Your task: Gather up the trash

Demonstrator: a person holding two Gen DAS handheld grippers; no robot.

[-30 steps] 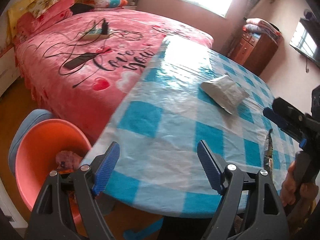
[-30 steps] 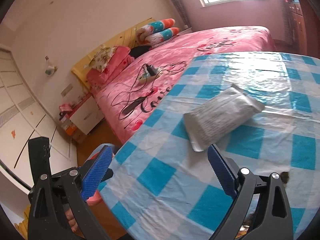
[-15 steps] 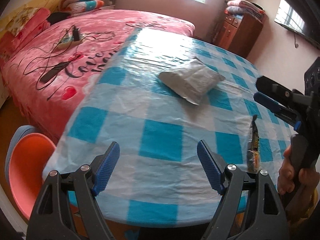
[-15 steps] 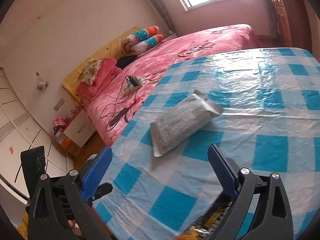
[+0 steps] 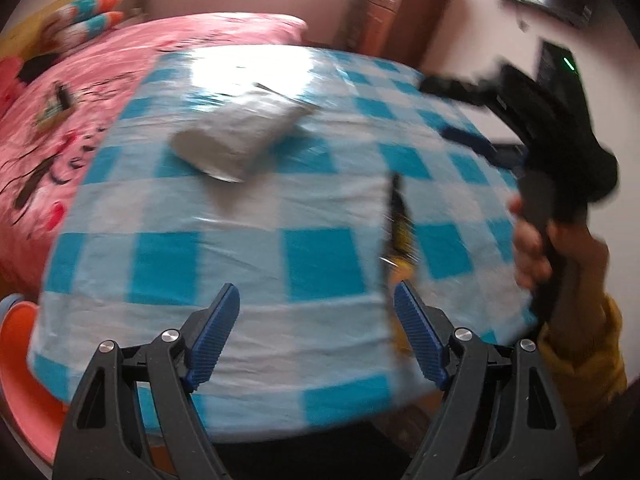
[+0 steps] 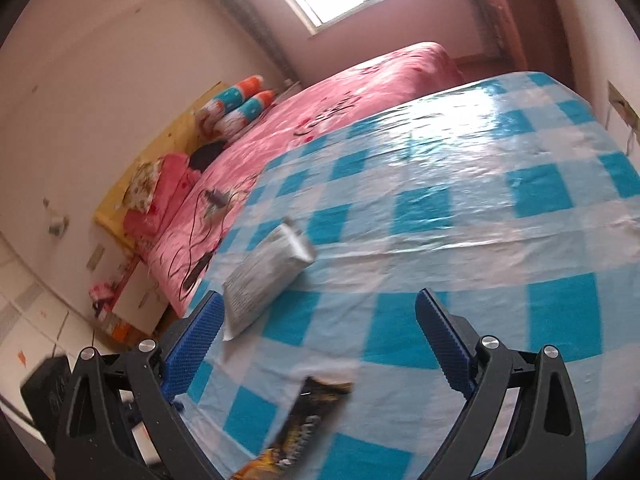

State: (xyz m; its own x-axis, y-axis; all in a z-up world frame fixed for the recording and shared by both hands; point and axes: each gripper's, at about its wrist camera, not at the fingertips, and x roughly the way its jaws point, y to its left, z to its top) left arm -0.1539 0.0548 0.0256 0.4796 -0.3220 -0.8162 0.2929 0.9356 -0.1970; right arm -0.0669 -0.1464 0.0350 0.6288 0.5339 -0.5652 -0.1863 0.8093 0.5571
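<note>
A silver foil packet (image 5: 244, 136) (image 6: 266, 276) lies on the blue-and-white checked tablecloth (image 5: 248, 248) (image 6: 460, 240). A dark and yellow snack wrapper (image 5: 398, 224) (image 6: 308, 424) lies near the table's front edge. My left gripper (image 5: 316, 336) hangs open over the near edge, with the wrapper just beside its right finger. My right gripper (image 6: 316, 340) is open above the table, the wrapper below and between its fingers, the silver packet by its left finger. In the left wrist view the right gripper (image 5: 456, 112) shows at the right, held by a hand (image 5: 532, 248) in a yellow sleeve.
An orange plastic bin (image 5: 24, 364) stands on the floor left of the table. A pink bed (image 5: 80, 92) (image 6: 320, 120) with cables and pillows lies beyond. A wooden cabinet (image 5: 396, 16) stands at the back by the window.
Both views have swung right along the table. The silver packet has slid leftward in both, the snack wrapper has come into view near both grippers, and the orange bin has dropped to the left edge.
</note>
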